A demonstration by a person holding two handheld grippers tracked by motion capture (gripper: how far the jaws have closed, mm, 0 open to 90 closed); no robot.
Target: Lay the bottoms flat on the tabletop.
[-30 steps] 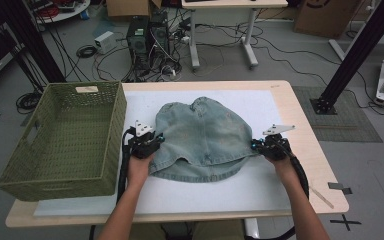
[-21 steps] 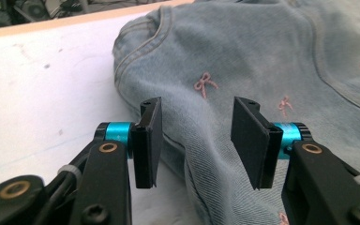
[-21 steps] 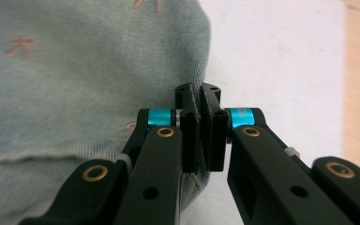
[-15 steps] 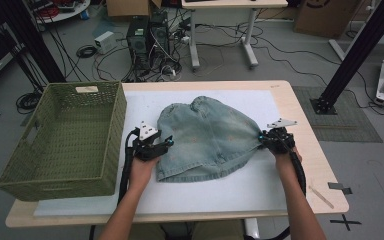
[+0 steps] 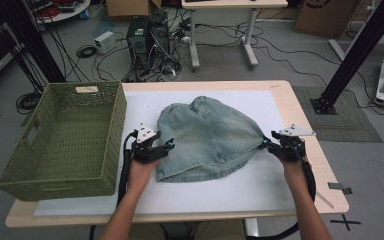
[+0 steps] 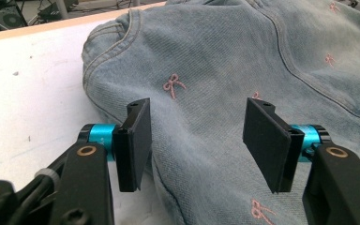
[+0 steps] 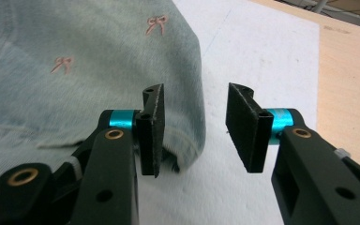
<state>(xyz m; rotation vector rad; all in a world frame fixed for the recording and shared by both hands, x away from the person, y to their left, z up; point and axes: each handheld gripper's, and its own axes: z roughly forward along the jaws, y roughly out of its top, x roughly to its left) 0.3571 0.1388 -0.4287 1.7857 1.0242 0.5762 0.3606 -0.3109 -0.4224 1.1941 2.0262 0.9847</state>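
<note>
- Left claw (image 6: pixel 194 140) and right claw (image 7: pixel 194 129) both stand spread, jaws just opening, gripping nothing.
- Denim garment (image 5: pixel 210 137) lies flat mid-tabletop (image 5: pixel 300 107), beside the basket (image 5: pixel 62 135).
- Soft, floppy, fairly light; likely best pinched at hem corners.

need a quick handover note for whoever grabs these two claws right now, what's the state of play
Left claw: open, jaws just been opening, standing over the left edge of the denim garment, not pinching it.
Right claw: open, jaws just been opening, at the garment's right corner, cloth beside one jaw and not pressed.
Garment: lies in a rounded, folded heap on the white mat, released by both claws.
Green basket: left of the mat, nothing seen inside.
Done: this fold looks laid down.
Left: probably smooth or fold again, then maybe move it to the basket.
</note>
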